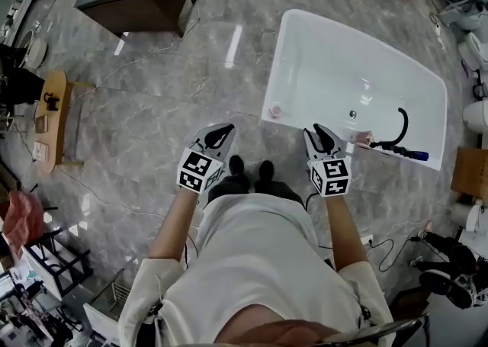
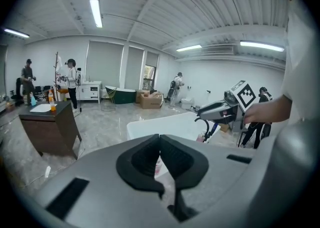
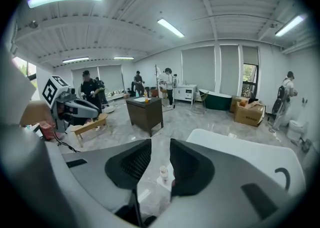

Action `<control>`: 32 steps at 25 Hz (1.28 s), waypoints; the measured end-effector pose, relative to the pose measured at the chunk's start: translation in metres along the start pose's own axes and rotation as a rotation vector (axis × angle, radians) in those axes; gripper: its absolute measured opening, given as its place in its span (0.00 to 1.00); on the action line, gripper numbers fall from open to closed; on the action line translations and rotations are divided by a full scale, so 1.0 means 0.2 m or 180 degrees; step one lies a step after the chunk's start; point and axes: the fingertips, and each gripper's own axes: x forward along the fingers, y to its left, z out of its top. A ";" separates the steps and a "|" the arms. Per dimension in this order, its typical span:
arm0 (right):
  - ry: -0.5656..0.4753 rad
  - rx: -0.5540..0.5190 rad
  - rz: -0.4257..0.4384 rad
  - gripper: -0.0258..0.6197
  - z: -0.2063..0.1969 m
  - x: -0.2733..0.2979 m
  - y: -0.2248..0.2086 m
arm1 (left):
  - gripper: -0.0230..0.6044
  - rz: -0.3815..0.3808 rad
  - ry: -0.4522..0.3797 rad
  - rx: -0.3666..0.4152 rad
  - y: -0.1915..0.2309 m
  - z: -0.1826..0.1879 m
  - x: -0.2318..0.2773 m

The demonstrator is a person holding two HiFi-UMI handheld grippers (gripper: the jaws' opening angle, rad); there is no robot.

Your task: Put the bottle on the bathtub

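Right gripper view shows the right gripper (image 3: 160, 147) with its two dark pads parted by a narrow gap, and nothing is between them. Through this gap, further away, a small bottle (image 3: 163, 173) stands upright on the corner of the white bathtub (image 3: 235, 147), on its rim. So the bottle seems to be on the bathtub already, and neither gripper touches it.

In the left gripper view the left gripper (image 2: 159, 139) has its pads pressed together at the tips and it holds nothing. From the head view both grippers are held low before the person's body, near the tub's short side but apart from it. A black faucet (image 1: 399, 124) rises at the rim's other corner.

The bottle looks small, pale pink with a lighter cap, so I judge it light and probably plastic, stiff enough for a firm grip. Its wall is likely smooth, so it may slip between the pads. If it must be moved, I would take it across the middle of the body, below the cap, and squeeze gently. It is narrow and stands near the rim's edge, so a push from the side could tip it.
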 end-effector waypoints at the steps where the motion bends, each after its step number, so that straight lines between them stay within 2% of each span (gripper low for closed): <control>1: -0.0034 0.0026 -0.0008 0.22 0.01 -0.03 0.00 | 0.05 0.0010 -0.0029 0.0006 -0.01 0.02 -0.02; 6: -0.0177 0.0073 -0.0095 0.15 0.11 -0.17 -0.01 | 0.05 0.0033 -0.0159 -0.0012 -0.03 0.12 -0.10; 11: -0.0288 -0.0082 -0.0233 0.13 0.20 -0.29 -0.02 | 0.05 0.0197 -0.0567 -0.0018 -0.03 0.29 -0.19; 13: -0.0347 -0.0140 -0.0292 0.12 0.22 -0.32 -0.02 | 0.05 0.0204 -0.0637 -0.0002 -0.03 0.33 -0.19; 21: -0.0549 0.0099 -0.0395 0.09 0.28 -0.38 -0.06 | 0.05 0.0146 -0.0647 0.0100 -0.02 0.41 -0.18; 32: -0.0602 -0.0027 -0.0366 0.09 0.34 -0.38 -0.05 | 0.05 0.0092 -0.0640 0.0143 -0.03 0.44 -0.16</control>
